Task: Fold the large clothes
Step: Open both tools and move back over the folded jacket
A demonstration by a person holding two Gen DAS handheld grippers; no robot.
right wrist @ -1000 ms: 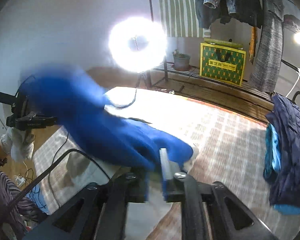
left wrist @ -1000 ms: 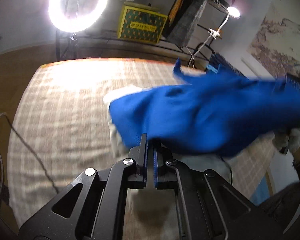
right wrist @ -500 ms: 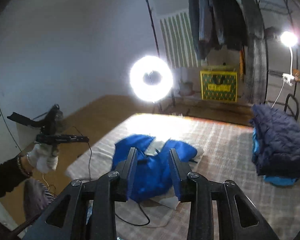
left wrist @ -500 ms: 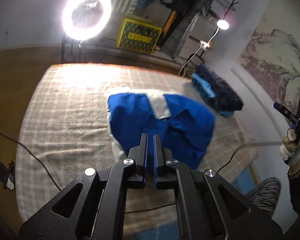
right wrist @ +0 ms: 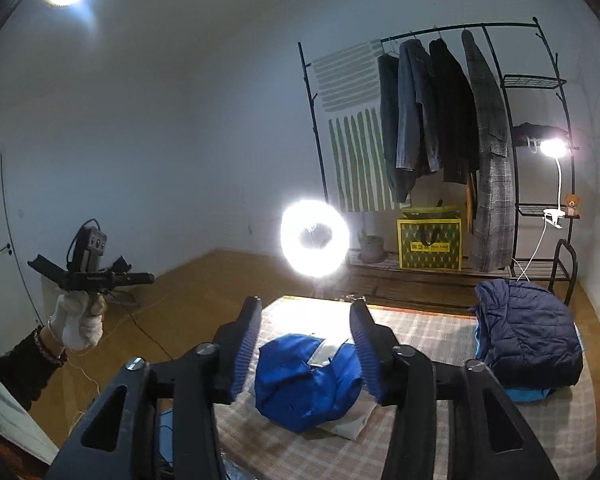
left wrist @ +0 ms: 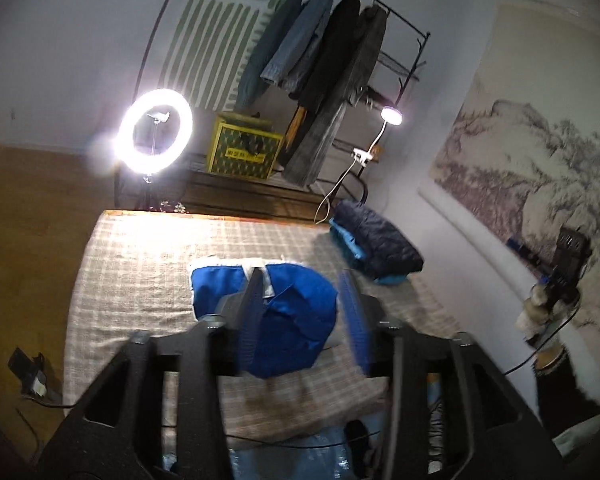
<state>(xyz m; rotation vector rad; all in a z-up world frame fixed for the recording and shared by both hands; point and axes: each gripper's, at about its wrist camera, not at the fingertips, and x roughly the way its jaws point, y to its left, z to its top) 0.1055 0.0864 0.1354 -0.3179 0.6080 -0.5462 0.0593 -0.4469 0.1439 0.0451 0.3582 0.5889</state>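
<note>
1. Left gripper (left wrist: 302, 312): jaws apart and opening, nothing between the pads. It holds nothing.
2. Right gripper (right wrist: 306, 344): jaws apart and opening, nothing gripped. Both fingers frame the garment from a distance; no contact.
3. Blue garment (left wrist: 284, 320): lies released on the checked bed cover (left wrist: 140, 280), below and ahead of both grippers, well apart from them. It is a loose bundle with a white lining or second white piece (right wrist: 354, 424) showing at its edges and in a strip across the top.
4. Folded stack (right wrist: 528, 332), dark navy quilted jacket over a light blue item: rests on the same cover, to the right of the right gripper and beyond the blue garment in the left view.
5. Left hand (right wrist: 78, 322), in a white glove, holds its gripper raised, far left of the right gripper's fingers.
6. Right hand (left wrist: 540, 308), also gloved, appears at the far right of the left view.
7. Background ahead of both grippers: ring light (right wrist: 315, 238) lit, clothes rack (right wrist: 440, 120) with hanging coats, yellow patterned box (right wrist: 430, 244).
</note>
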